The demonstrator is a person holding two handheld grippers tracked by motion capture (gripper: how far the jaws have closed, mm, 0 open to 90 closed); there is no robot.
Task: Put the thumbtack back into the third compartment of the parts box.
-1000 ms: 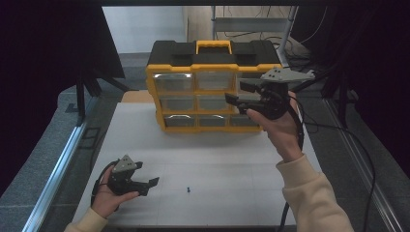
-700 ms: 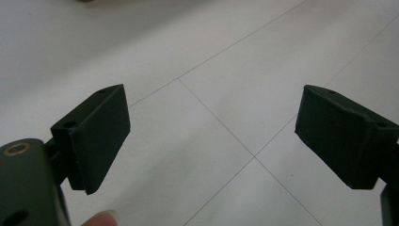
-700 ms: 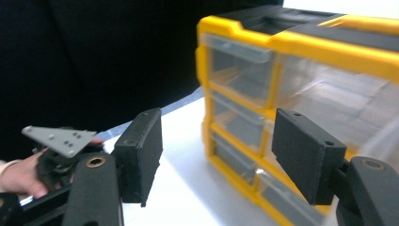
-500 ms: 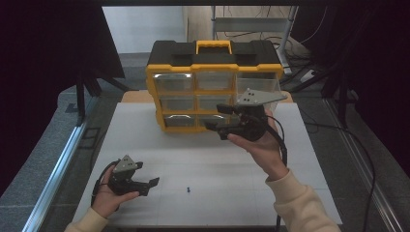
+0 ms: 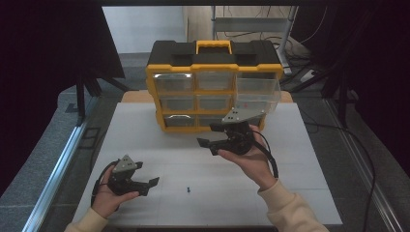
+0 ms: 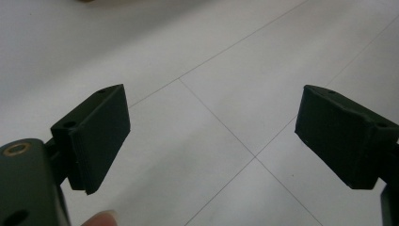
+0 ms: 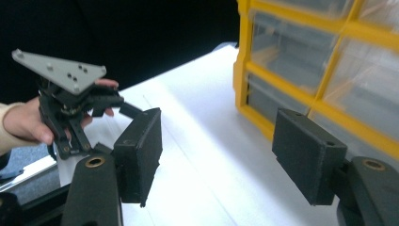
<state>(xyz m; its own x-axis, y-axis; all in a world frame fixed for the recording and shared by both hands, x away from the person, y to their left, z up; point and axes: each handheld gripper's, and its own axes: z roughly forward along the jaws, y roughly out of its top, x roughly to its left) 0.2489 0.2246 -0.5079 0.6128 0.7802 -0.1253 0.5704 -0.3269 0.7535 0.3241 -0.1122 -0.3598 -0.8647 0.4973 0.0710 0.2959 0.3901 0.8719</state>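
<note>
The small dark screw (image 5: 187, 189) lies on the white table (image 5: 300, 193), just to the right of the left gripper (image 5: 145, 182) and well short of the right gripper (image 5: 207, 143); it looks light, hard and apt to roll or slip, so I judge a pinch across its shank safest. Both grippers stand wide open and hold nothing: the left jaws frame bare table, the right jaws hover apart beside the yellow drawer cabinet (image 5: 212, 67), whose top right drawer (image 5: 258, 94) sticks out.
</note>
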